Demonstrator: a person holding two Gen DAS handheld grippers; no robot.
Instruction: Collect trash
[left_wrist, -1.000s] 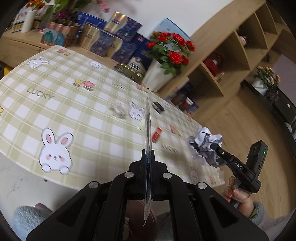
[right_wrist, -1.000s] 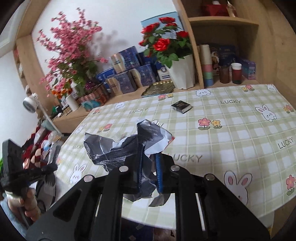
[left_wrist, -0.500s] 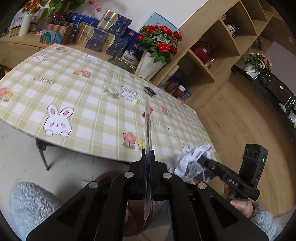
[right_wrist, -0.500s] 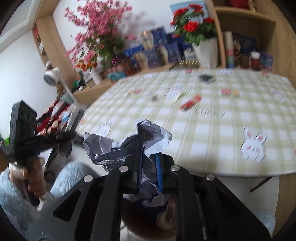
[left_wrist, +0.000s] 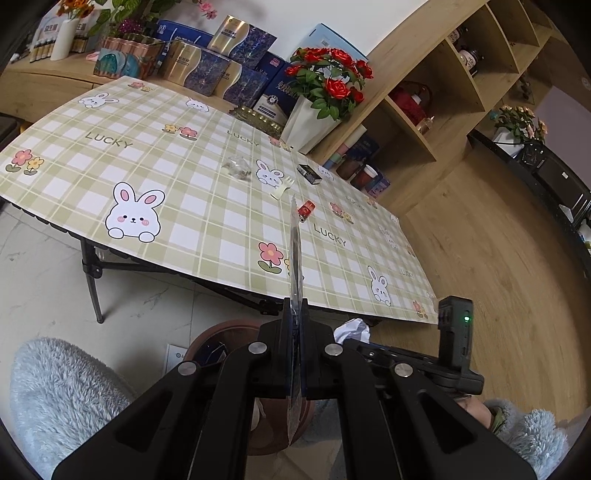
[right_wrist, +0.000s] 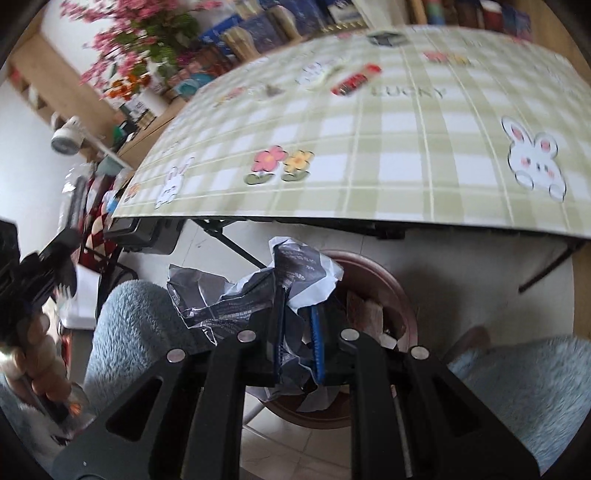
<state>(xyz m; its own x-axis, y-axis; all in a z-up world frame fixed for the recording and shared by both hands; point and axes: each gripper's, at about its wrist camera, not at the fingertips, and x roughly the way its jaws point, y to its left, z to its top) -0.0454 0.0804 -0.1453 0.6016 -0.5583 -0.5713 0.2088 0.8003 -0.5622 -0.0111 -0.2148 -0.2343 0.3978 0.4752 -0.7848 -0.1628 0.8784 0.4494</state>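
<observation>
Left tool (left_wrist: 294, 314) clamped edge-on upon a thin flat wrapper (left_wrist: 294, 258), held off the near edge of the worktop (left_wrist: 207, 206) and above a brown bin (left_wrist: 221, 332) on the floor. Right tool (right_wrist: 297, 325) closed narrow on a crumpled paper wad (right_wrist: 258, 284), also off the worktop's near edge, over the bin's rim (right_wrist: 391, 280), between fuzzy blue-grey sleeves or knees. Left on the worktop toward the far right corner: a red wrapper (left_wrist: 306, 209), a pale fork-shaped scrap (left_wrist: 282, 189), a clear plastic scrap (left_wrist: 236, 169), a small black box (left_wrist: 309, 173).
</observation>
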